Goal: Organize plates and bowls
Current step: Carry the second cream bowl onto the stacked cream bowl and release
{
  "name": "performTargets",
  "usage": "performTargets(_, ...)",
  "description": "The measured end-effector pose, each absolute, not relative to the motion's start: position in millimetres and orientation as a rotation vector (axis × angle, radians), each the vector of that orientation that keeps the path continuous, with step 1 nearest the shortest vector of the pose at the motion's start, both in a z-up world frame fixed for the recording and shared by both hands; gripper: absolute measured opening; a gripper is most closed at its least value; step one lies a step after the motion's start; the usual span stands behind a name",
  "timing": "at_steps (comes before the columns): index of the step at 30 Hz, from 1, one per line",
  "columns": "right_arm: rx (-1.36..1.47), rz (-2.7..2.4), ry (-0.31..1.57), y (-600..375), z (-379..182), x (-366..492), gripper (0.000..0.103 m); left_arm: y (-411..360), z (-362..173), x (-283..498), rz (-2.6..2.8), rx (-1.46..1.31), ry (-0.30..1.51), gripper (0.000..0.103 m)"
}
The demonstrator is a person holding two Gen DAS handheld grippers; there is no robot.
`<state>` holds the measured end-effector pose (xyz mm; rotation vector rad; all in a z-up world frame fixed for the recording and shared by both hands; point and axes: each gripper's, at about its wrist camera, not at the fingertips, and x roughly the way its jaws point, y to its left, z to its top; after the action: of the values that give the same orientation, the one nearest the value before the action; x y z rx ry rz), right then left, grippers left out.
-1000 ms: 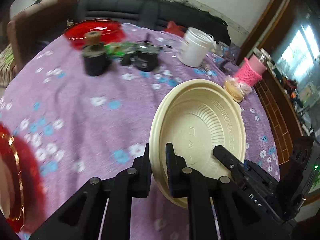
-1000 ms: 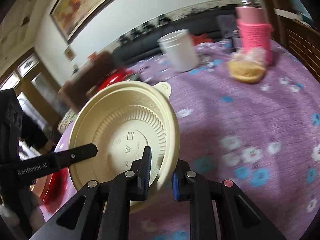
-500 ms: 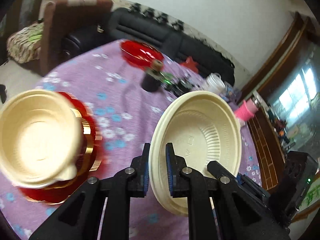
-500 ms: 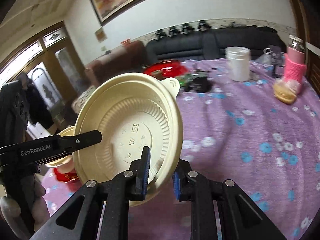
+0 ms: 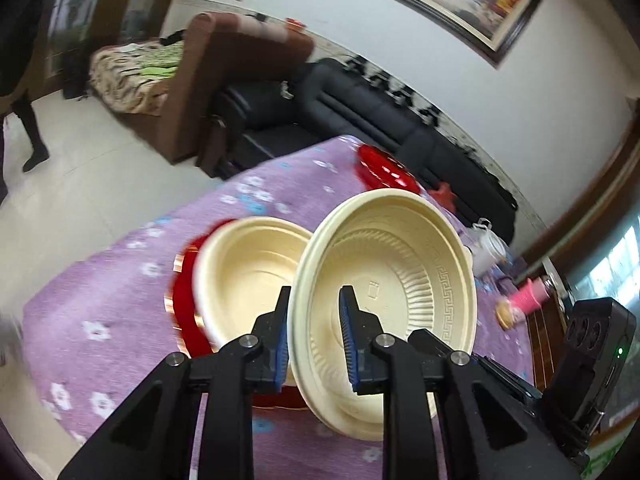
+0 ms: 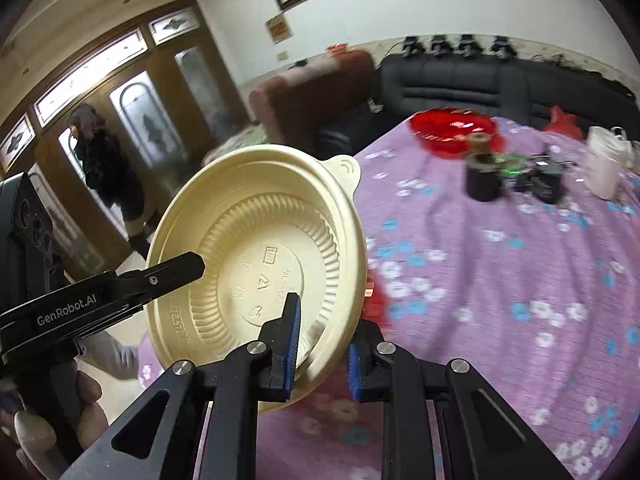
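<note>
A cream plastic bowl [image 5: 396, 288] is held tilted on edge above the purple flowered table [image 5: 120, 304]; it also shows in the right wrist view [image 6: 260, 256]. My left gripper [image 5: 314, 340] straddles its rim with a gap at the right pad, so its jaws are open. My right gripper [image 6: 322, 350] straddles the opposite rim, also parted. Behind it a second cream bowl [image 5: 248, 268] sits on a red gold-rimmed plate [image 5: 186, 312] on the table.
A red dish [image 6: 452, 126], a black cup [image 6: 482, 178], dark gadgets [image 6: 544, 184] and a white jar [image 6: 604, 166] stand at the far side. A pink-sleeved bottle [image 5: 532, 298] is at the right edge. Sofas stand beyond the table.
Both grippers have swung left with the bowl toward the stacked bowl and red plate. Both sets of jaws have widened from clamped on the rim to parted.
</note>
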<state>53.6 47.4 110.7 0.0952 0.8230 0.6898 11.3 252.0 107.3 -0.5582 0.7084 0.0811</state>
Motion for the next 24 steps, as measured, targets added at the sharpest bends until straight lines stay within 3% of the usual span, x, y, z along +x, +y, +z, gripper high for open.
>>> performTargets(11,0.097,0.718,0.931,90.6,91.3,80.9,0.022,285.3,92.7,20.8,0.125,-0.571,0.734,0.02)
performTargets(14,0.095,0.694,0.95,92.6,84.7,90.4,0.022,288.0,85.6,20.4,0.131,-0.581,0.746,0.027)
performTargets(16,0.079,0.68,0.963,95.4,80.3,94.3,0.022,291.6,85.4,18.5,0.13,-0.597,0.733,0.04)
performTargets(18,0.073,0.674,0.975,97.4,77.2,96.6,0.022,297.8,87.1,12.7,0.139,-0.615,0.708,0.045)
performTargets(24,-0.001,0.638,0.958,110.4,70.4,99.6,0.023,311.1,92.8,1.7,0.162,-0.62,0.67,0.053)
